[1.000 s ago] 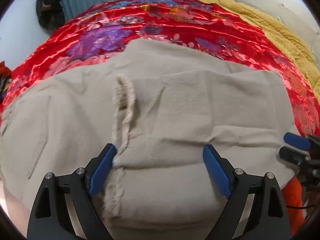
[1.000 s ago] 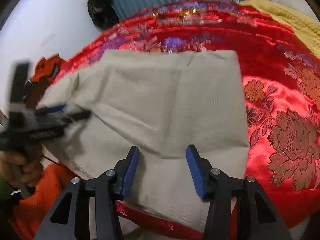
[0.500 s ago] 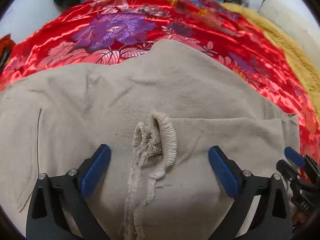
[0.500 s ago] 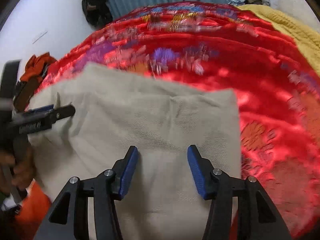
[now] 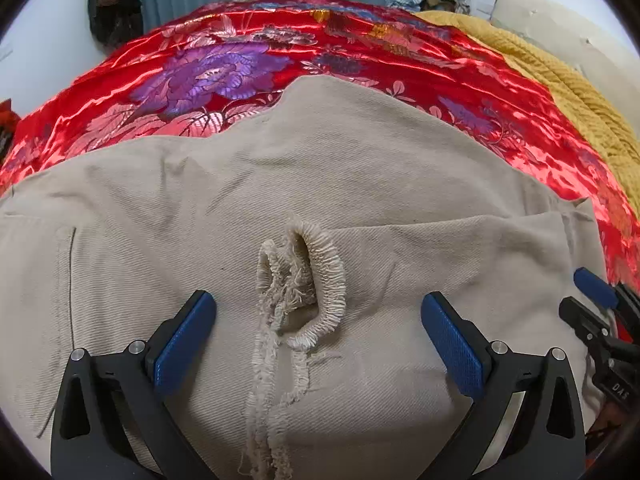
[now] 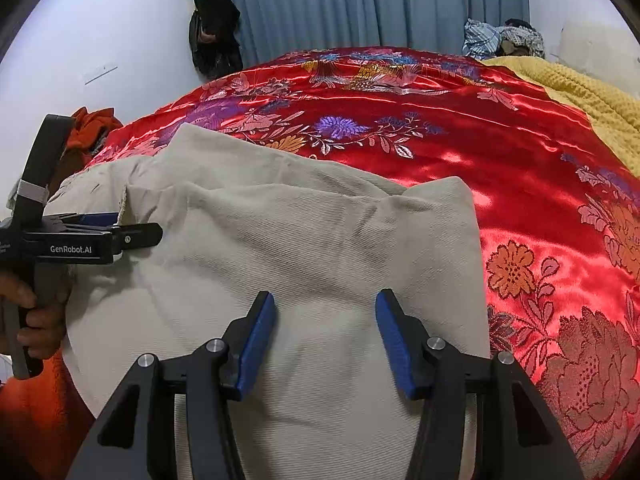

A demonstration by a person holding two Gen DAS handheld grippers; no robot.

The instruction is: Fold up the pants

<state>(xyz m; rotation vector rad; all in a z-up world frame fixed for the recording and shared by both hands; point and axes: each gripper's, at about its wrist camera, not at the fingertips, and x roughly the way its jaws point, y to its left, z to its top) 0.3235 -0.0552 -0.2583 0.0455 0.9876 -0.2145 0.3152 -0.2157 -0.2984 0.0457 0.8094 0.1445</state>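
Beige pants (image 5: 360, 184) lie folded on a red floral satin bedspread (image 5: 240, 60). A frayed hem (image 5: 304, 292) curls up between my left gripper's fingers. My left gripper (image 5: 318, 336) is open and empty just above the cloth. In the right wrist view the pants (image 6: 300, 240) form a thick folded stack. My right gripper (image 6: 325, 340) is open and empty over the stack's near right part. The left gripper (image 6: 132, 232) shows at the stack's left edge, and the right gripper's tips (image 5: 592, 296) show at the right in the left wrist view.
A yellow knitted blanket (image 6: 592, 92) covers the bed's far right side. Blue curtains (image 6: 360, 4) hang behind the bed. A black bag (image 6: 214, 24) hangs on the wall. Orange cloth (image 6: 40, 420) lies below the bed edge at the left.
Both grippers have pulled back and up a little from the stack, so more of the bedspread shows. The frayed hem now sits centred between the left fingers. Both stay open.
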